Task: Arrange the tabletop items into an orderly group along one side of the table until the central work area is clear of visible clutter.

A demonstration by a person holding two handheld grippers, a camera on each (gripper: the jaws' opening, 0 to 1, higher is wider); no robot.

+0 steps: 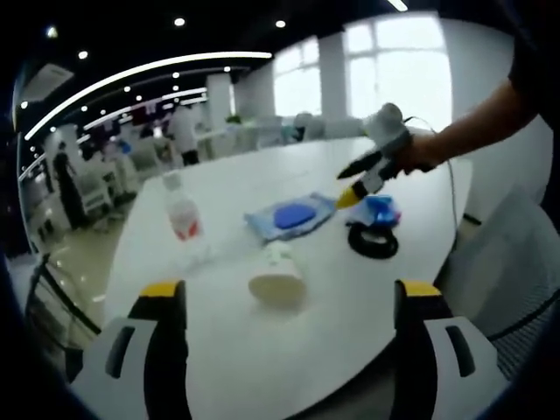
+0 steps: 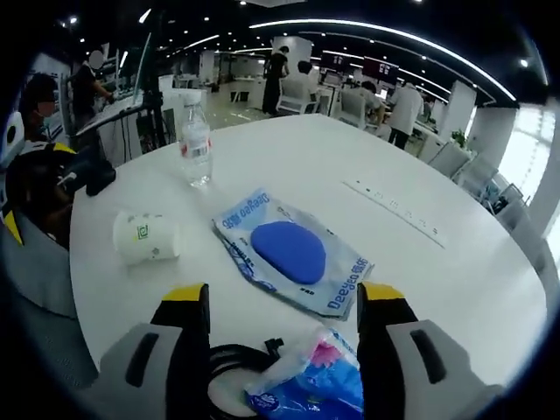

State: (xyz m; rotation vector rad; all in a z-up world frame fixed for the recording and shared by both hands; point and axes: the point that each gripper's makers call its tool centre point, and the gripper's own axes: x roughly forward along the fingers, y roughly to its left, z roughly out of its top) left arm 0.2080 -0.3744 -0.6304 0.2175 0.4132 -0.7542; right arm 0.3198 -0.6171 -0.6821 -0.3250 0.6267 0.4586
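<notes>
The right gripper (image 2: 280,350), jaws spread and empty, hovers over a small blue packet (image 2: 308,389) lying between them beside a black cable coil (image 2: 229,363), which a careless closing could snag.

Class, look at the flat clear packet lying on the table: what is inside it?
Inside the clear packet lies a blue oval pad, seen through the plastic. Blue lettering runs along the packet's edges. Its underside and whatever lies under the pad are hidden against the white table.
</notes>
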